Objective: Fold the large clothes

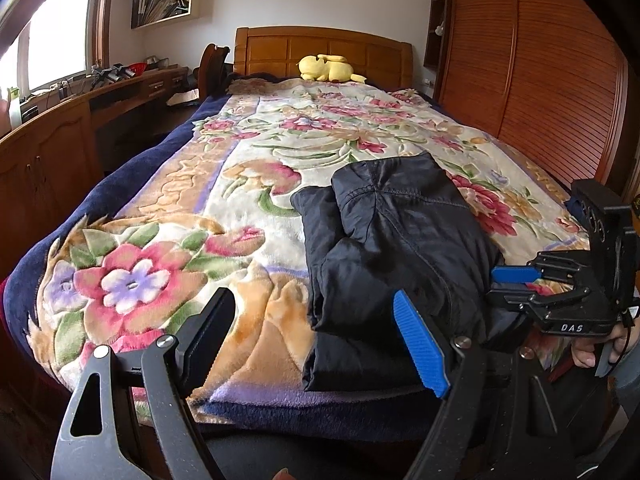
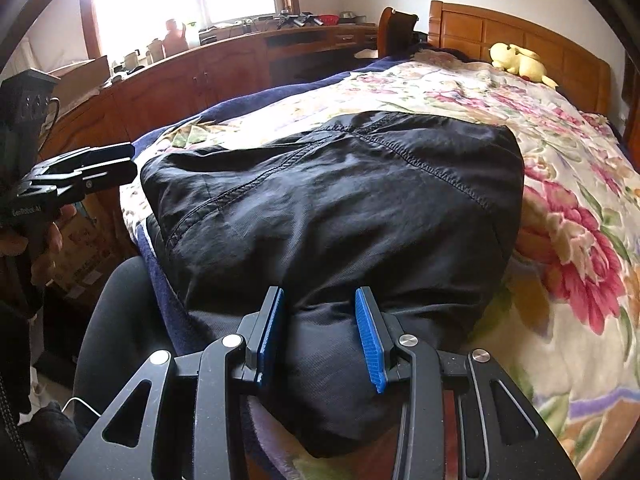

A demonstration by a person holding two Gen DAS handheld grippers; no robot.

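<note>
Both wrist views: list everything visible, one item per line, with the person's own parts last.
black garment: one, black, folded, near end of the bed
floral blanket: one, cream with pink flowers, covers the bed
plush toy: one, yellow, by the headboard
headboard: one, brown wood, far end
wardrobe: one, brown slatted, beside the bed
desk: one, brown wood, under the window
left hand-held gripper: open, nothing between the jaws
right hand-held gripper: shut on a bulge of the garment

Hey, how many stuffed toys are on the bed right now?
1. A yellow plush toy lies at the far end of the bed, against the wooden headboard, well beyond the folded black garment. Others could be hidden outside the views.
</note>
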